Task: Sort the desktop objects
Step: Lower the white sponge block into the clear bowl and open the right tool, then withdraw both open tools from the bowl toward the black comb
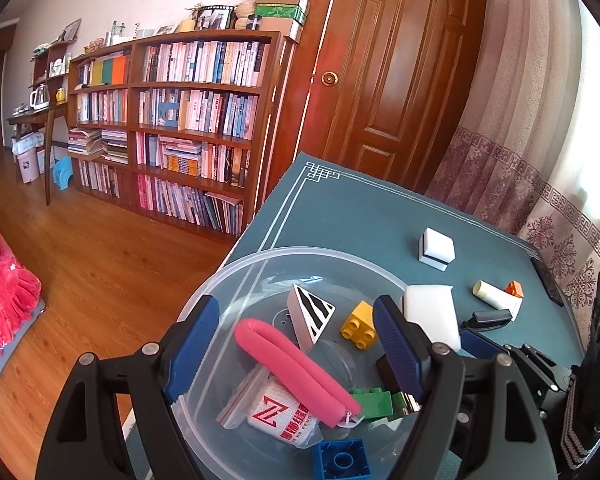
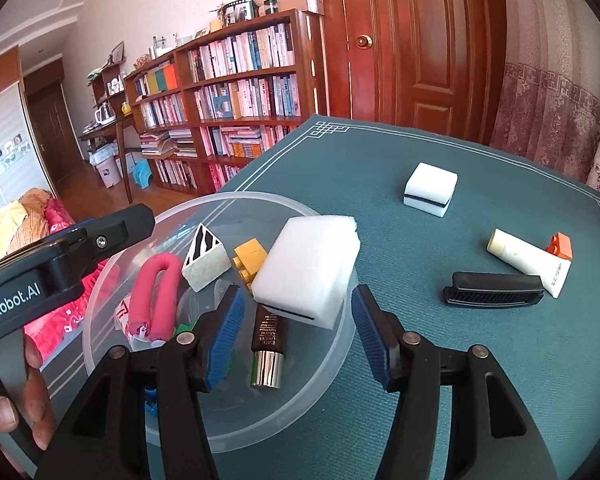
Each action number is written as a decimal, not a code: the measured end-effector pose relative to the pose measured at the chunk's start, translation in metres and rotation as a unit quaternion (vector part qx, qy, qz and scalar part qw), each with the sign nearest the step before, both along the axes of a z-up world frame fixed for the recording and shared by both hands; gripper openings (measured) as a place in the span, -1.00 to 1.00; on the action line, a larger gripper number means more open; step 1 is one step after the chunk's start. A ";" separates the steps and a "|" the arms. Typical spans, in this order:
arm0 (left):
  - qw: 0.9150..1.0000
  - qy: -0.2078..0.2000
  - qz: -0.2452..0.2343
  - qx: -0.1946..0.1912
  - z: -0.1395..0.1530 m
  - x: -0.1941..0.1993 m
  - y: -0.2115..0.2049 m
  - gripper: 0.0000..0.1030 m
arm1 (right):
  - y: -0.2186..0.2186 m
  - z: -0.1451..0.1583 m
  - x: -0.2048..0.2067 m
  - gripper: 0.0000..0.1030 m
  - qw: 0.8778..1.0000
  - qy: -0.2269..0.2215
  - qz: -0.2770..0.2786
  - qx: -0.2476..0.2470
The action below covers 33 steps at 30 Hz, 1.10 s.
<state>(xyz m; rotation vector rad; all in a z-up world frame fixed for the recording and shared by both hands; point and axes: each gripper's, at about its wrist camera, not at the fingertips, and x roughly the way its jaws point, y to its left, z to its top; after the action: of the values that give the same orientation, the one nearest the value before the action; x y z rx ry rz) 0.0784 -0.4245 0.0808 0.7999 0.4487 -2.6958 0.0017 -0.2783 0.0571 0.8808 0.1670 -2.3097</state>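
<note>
A clear plastic bowl (image 1: pixel 236 276) (image 2: pixel 260 200) sits at the left of the teal table mat. It holds a pink foam roll (image 1: pixel 292 364) (image 2: pixel 156 296), a zebra-striped wedge (image 1: pixel 312 314) (image 2: pixel 204 256), a yellow brick (image 1: pixel 360 326) (image 2: pixel 250 262), a green brick (image 1: pixel 374 402), a blue brick (image 1: pixel 342 460), a bagged packet with a red Z (image 1: pixel 272 416) and a dark cosmetic tube (image 2: pixel 267 348). A white sponge (image 2: pixel 308 268) (image 1: pixel 432 312) leans on the bowl's right rim. My left gripper (image 1: pixel 296 344) hangs open over the bowl. My right gripper (image 2: pixel 300 328) is open just behind the sponge, not touching it.
On the mat to the right lie a white block with a black stripe (image 2: pixel 430 194) (image 1: pixel 436 250), a cream tube (image 2: pixel 528 260) (image 1: pixel 496 296), an orange brick (image 2: pixel 560 246) (image 1: pixel 514 289) and a black clip (image 2: pixel 496 288). A hand (image 2: pixel 32 392) holds the left gripper. A bookshelf and a door stand behind.
</note>
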 end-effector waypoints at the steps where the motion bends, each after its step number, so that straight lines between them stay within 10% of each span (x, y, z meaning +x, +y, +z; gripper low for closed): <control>1: 1.000 0.000 -0.001 0.000 0.000 0.000 0.001 0.60 | -0.001 -0.001 -0.001 0.15 1.000 -0.006 0.005 -0.001; 20: 1.000 -0.010 -0.011 -0.003 -0.005 -0.004 0.008 0.61 | -0.032 -0.015 -0.008 0.20 0.996 -0.043 0.078 0.016; 33: 1.000 -0.015 -0.014 -0.008 -0.008 -0.007 0.017 0.62 | 0.034 0.006 -0.002 0.20 0.999 -0.014 0.011 -0.047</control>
<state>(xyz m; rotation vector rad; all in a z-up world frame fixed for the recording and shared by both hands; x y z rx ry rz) 0.0718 -0.4075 0.0728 0.8466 0.4126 -2.7070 -0.0006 -0.2447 0.0627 0.8582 0.0552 -2.2637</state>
